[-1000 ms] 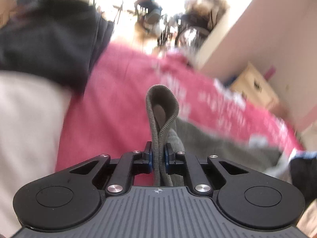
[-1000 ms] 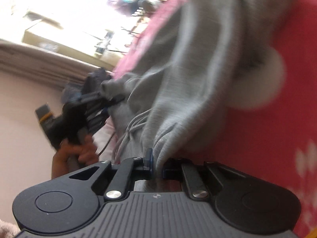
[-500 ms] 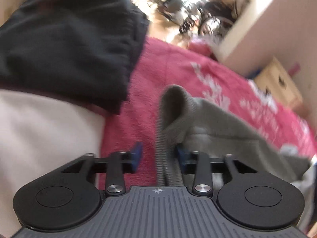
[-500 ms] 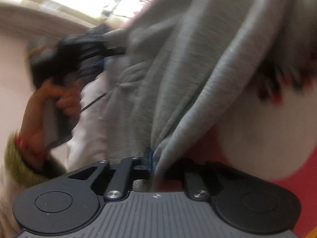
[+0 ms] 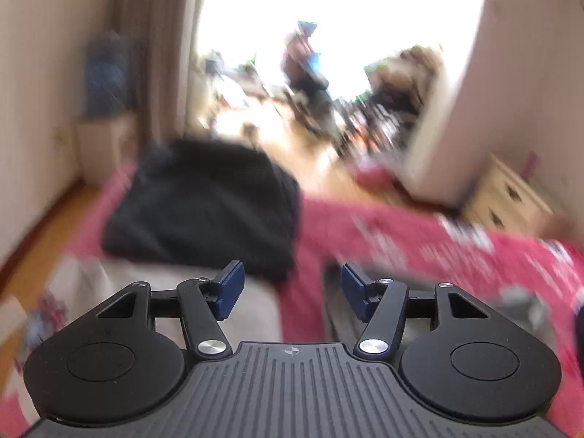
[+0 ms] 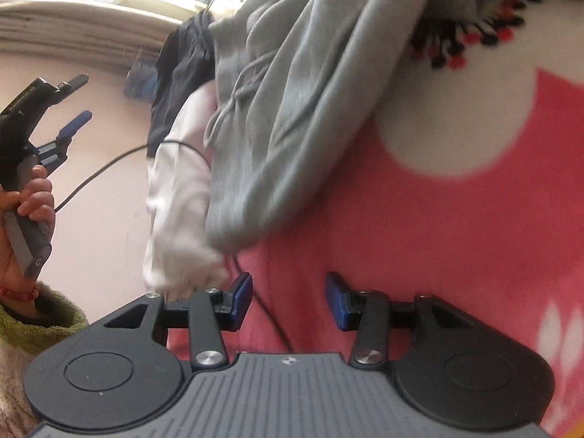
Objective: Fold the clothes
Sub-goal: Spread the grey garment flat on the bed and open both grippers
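A grey drawstring garment (image 6: pixel 292 84) lies crumpled on the pink blanket (image 6: pixel 438 237), just ahead of my right gripper (image 6: pixel 288 301), which is open and empty. My left gripper (image 5: pixel 290 292) is open and empty, lifted above the pink bed cover (image 5: pixel 401 241); it also shows in the right wrist view (image 6: pixel 69 106), held up at the left, jaws apart. A strip of grey cloth (image 5: pixel 335 314) shows dimly under its right finger. A black garment (image 5: pixel 204 204) lies folded ahead of it, next to a white garment (image 5: pixel 153 284).
A white garment (image 6: pixel 179 200) and a dark one (image 6: pixel 182 65) lie left of the grey one. A thin black cable (image 6: pixel 109 168) runs from the left gripper. A cream drawer unit (image 5: pixel 511 197) stands at the right, wooden floor (image 5: pixel 40 241) at the left.
Both grippers opened and let go of the grey garment, which dropped onto the blanket. The left gripper rose and pulled back; its view now looks out over the bed.
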A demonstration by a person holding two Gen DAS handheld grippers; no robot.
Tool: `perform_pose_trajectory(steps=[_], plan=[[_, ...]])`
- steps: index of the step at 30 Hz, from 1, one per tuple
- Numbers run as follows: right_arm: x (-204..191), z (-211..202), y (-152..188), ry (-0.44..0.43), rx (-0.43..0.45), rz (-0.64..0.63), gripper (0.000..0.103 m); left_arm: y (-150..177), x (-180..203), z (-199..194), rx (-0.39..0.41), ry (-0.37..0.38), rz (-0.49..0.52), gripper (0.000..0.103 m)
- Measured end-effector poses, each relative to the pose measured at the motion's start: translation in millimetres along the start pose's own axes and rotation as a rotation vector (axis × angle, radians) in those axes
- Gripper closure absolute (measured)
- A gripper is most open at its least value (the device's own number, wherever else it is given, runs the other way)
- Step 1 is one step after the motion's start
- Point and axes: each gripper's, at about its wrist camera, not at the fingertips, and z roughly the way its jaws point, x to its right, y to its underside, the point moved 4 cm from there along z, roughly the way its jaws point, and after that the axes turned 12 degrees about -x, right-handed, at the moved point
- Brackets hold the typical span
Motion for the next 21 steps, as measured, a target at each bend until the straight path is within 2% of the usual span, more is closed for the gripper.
perform_pose_trajectory(steps=[2,3,6,10,14,16,17,20,21], plan=[[3,-14,12,0.013,0.019,-0.003,0.056,19,10,4,-0.064,0.048,0.032,0.044],[6,-24,17,0.030,0.041,-0.001,0.056,33,24,11,-0.105,0.098,0.070,0.044],[17,-67,30,0.116,0.160,0.013,0.056,71,68,33,-0.177,0.206,0.168,0.044],[40,-144,30,0.188,0.377,0.078,0.056,95,104,63,-0.242,0.267,0.227,0.044],[52,-216,11,0.283,0.562,0.115,0.055,114,127,74,-0.268,0.283,0.341,0.043],[48,-236,-12,0.330,0.616,0.106,0.054,123,132,78,-0.281,0.266,0.392,0.033],[45,-245,-24,0.354,0.639,0.101,0.050,127,132,80,-0.291,0.254,0.410,0.033],[38,-264,-64,0.404,0.686,0.097,0.024,129,123,86,-0.309,0.253,0.384,0.033],[34,-264,-81,0.410,0.701,0.100,0.021,129,119,88,-0.315,0.253,0.375,0.033]])
